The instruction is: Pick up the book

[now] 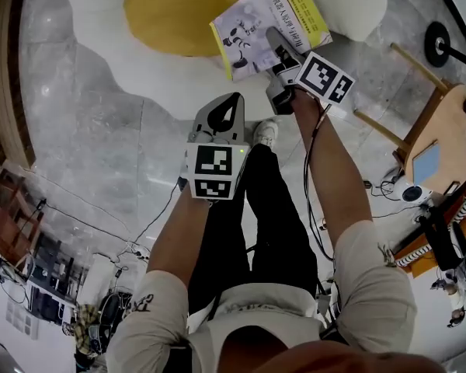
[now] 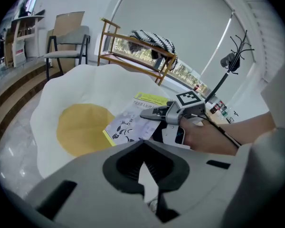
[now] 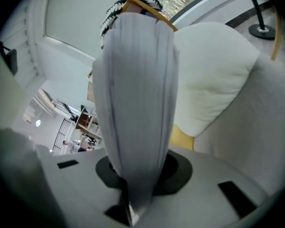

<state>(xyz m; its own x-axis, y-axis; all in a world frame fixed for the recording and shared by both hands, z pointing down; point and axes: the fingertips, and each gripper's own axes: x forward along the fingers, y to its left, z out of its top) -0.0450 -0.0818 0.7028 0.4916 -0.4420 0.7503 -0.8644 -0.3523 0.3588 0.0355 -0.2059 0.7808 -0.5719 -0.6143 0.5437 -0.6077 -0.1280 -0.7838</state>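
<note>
The book (image 1: 270, 23), white and purple with a yellow-green band, hangs above the egg-shaped mat. My right gripper (image 1: 278, 43) is shut on its lower edge. In the left gripper view the book (image 2: 133, 120) tilts in front of the right gripper (image 2: 149, 115), one jaw lying across the cover. In the right gripper view the page edges (image 3: 137, 103) rise straight out from between the jaws (image 3: 133, 194). My left gripper (image 1: 234, 99) hovers lower and nearer to me, its tips together around nothing (image 2: 142, 144).
A white mat (image 1: 140, 68) with a yellow centre (image 1: 182, 10) lies on the grey marble floor. A white cushion (image 3: 213, 75) sits on it. A wooden table (image 1: 443, 130) and a lamp base (image 1: 439, 45) stand to the right. Cables (image 1: 101, 231) trail at the left.
</note>
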